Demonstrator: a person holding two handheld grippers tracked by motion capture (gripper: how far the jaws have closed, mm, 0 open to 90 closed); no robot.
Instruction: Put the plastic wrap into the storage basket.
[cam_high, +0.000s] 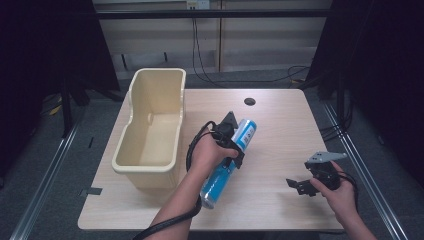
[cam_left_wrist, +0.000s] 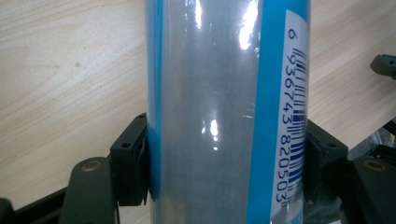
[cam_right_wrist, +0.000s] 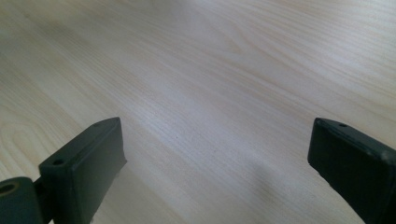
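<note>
The high view looks forward and down over the whole pale wooden table (cam_high: 280, 125). The left gripper view sits very near that tabletop (cam_left_wrist: 70, 70) — the right gripper view skims low along it (cam_right_wrist: 196, 93).

Left black two-jaw gripper (cam_high: 235, 145): blocky matte pads, round screw holes, brass-coloured pivot bolts, black cable looping along bare forearm. Right black two-jaw gripper (cam_high: 299, 186): grey three-cornered plate on top, black cable trailing.

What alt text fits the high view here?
A person's left tool grips a long blue and silver tube above a wooden table. A cream plastic bin stands to its left; the right tool hovers open at the right.
</note>
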